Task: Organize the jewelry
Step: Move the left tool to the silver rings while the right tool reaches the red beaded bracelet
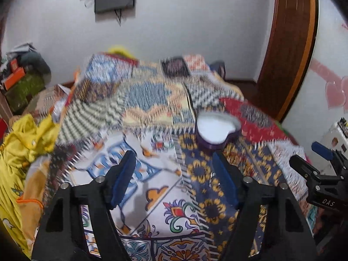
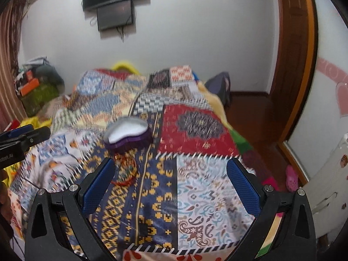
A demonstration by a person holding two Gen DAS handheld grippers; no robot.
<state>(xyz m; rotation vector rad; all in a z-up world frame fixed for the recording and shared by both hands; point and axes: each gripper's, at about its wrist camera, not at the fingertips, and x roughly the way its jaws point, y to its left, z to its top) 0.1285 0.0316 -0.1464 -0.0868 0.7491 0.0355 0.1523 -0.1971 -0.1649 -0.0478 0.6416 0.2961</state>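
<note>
From the left wrist, the left claw [image 1: 174,178] is wide apart and holds nothing. The purple heart box [image 1: 217,130] sits on the quilt [image 1: 152,108], just ahead of the claw's right finger. It has a white inside and no lid on. I cannot see the beads well here. The right claw [image 1: 319,158] pokes in at the far right, apart from the box. The picture is blurry, so a fast reach could miss or bump the box and tip it over on the soft bed.

From the right wrist, the right claw [image 2: 171,184] is also wide apart and empty. The beads [image 2: 126,169] lie in a small heap just beside its left finger, close in front of the box [image 2: 128,134]. The beads are floppy, so a pinch could catch only one loop and the rest might drag or slip. The claw could also grab the quilt by mistake.
</note>
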